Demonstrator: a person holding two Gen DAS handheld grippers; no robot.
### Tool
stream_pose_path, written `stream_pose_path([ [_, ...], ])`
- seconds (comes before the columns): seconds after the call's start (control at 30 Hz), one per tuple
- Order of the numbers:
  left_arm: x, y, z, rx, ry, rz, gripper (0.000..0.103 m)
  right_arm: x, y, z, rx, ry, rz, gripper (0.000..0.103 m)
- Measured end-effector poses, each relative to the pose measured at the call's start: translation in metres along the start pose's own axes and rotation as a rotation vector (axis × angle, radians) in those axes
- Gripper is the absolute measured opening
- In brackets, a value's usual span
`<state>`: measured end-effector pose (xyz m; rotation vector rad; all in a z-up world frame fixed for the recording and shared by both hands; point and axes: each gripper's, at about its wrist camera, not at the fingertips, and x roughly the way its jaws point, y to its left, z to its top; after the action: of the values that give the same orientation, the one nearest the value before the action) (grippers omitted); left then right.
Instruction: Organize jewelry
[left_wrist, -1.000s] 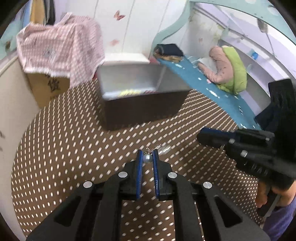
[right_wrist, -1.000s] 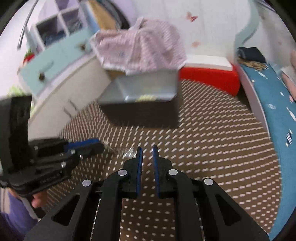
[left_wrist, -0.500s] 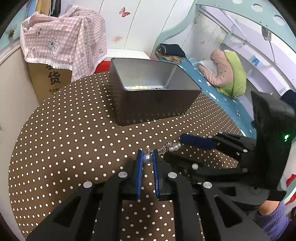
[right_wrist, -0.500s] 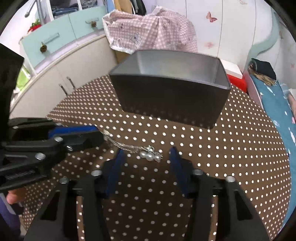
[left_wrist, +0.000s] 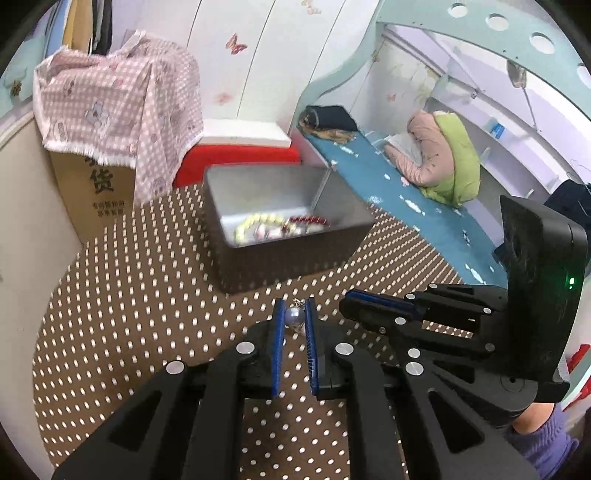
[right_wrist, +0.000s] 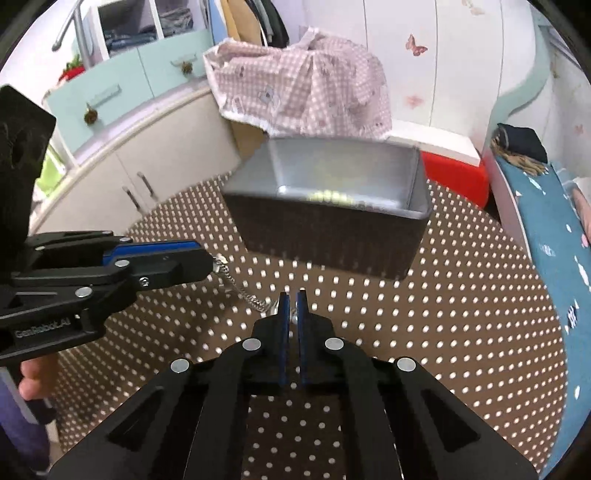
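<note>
A silver chain (right_wrist: 236, 286) with pearls on it stretches between my two grippers above the brown dotted tablecloth (left_wrist: 129, 314). My left gripper (left_wrist: 294, 314) is shut on a pale pearl (left_wrist: 294, 316) at one end; in the right wrist view the left gripper (right_wrist: 207, 263) comes in from the left. My right gripper (right_wrist: 291, 306) is shut on the chain's other end, and in the left wrist view the right gripper (left_wrist: 349, 299) sits close on the right. Behind them stands an open dark grey box (left_wrist: 288, 258) (right_wrist: 325, 240) holding yellow beads (left_wrist: 255, 223) and red beads (left_wrist: 306, 220).
A cardboard carton draped with a pink checked cloth (left_wrist: 122, 103) (right_wrist: 306, 88) stands behind the table, beside a red box with a white top (left_wrist: 236, 158). White and mint cabinets (right_wrist: 129, 147) are at the left. A bed with a blue cover (left_wrist: 406, 195) runs along the right.
The right gripper opened around the chain's pearl end and has now shut on it. The left gripper rose a little with its pearl, and more of the box's inside shows.
</note>
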<state>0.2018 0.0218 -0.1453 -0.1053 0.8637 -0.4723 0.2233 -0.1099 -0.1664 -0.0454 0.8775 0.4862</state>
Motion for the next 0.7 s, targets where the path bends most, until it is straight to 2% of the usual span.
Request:
stream_pose_path([
  [0.07, -0.002, -0.003, 0.003, 0.014, -0.008, 0.008, 0.009, 0.004, 0.002, 0.002, -0.010, 0.015, 0.044, 0.007],
  [0.27, 0.008, 0.003, -0.009, -0.006, 0.023, 0.030, 0.009, 0.029, 0.014, -0.008, -0.052, 0.073, 0.022, 0.008],
  [0.6, 0.016, 0.022, -0.018, -0.048, 0.049, 0.032, 0.009, 0.046, 0.021, -0.009, -0.096, 0.097, -0.005, 0.009],
  [0.63, 0.016, 0.022, -0.018, -0.049, 0.050, 0.030, 0.009, 0.046, 0.022, -0.009, -0.100, 0.095, -0.013, 0.016],
  [0.67, 0.016, 0.022, -0.019, -0.050, 0.051, 0.029, 0.009, 0.047, 0.022, -0.008, -0.099, 0.092, -0.014, 0.039],
  [0.7, 0.016, 0.021, -0.019, -0.052, 0.051, 0.029, 0.009, 0.044, 0.021, -0.009, -0.097, 0.083, -0.023, 0.055],
])
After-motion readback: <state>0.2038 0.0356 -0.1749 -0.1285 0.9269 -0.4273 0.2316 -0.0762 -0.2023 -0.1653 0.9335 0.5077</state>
